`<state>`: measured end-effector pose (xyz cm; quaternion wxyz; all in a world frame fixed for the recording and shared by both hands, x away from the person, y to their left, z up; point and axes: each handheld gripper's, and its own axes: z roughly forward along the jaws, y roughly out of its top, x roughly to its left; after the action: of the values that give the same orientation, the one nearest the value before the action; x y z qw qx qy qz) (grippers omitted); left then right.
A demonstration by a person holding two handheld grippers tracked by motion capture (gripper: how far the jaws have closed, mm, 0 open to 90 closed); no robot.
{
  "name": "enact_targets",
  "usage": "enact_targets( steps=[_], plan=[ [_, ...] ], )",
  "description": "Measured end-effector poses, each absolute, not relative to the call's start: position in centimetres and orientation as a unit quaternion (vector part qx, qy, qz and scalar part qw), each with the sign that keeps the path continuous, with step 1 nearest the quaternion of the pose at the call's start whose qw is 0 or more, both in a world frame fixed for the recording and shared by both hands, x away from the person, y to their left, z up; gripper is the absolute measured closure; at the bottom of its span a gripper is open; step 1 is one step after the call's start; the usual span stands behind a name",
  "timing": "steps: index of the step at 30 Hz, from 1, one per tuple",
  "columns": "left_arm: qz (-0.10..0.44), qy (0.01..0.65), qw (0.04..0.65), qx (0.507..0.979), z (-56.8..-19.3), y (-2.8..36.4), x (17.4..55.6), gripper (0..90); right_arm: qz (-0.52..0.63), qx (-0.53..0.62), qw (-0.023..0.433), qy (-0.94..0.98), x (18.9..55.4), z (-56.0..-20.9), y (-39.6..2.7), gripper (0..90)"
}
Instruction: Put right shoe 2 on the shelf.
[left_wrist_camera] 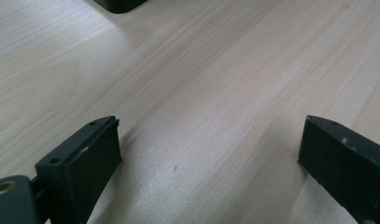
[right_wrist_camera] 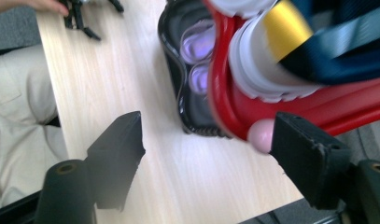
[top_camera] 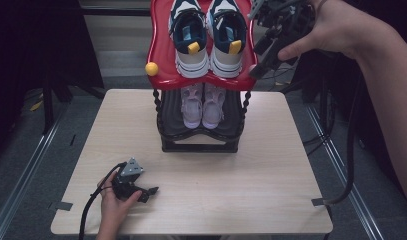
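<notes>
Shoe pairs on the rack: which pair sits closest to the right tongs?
The navy-and-white pair on the red top shelf; the pink pair sits on the black shelf below.

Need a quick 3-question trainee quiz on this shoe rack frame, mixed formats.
1. True or false: the left gripper holds a shoe.
2. Which shelf carries the navy-and-white sneakers: A) red top shelf, B) black lower shelf, C) table?
3. Fill in: the right gripper is beside the red shelf with jaws ____.

Key: 1 false; 2 A; 3 open, nothing between them.
</notes>
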<state>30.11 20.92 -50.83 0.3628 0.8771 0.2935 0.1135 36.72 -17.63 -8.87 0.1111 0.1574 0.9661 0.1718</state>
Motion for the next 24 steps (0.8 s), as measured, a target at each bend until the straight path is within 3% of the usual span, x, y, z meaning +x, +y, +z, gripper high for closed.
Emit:
enact_targets(
  steps=[9, 14, 24],
  plan=[
    [0.114, 0.294, 0.363, 0.877, -50.8, 20.9, 30.1, 5.2, 0.181, 0.163, 0.111, 0.963, 34.8, -10.5, -18.7, 18.9],
    [0.114, 0.297, 0.365, 0.875, -50.9, 20.9, 30.1, 5.2, 0.215, 0.166, 0.113, 0.956, 34.0, -12.0, -19.8, 22.8],
    [0.115, 0.298, 0.364, 0.875, -50.9, 20.9, 30.2, 5.0, 0.211, 0.174, 0.096, 0.957, 33.3, -14.8, -22.0, 16.0]
  ],
)
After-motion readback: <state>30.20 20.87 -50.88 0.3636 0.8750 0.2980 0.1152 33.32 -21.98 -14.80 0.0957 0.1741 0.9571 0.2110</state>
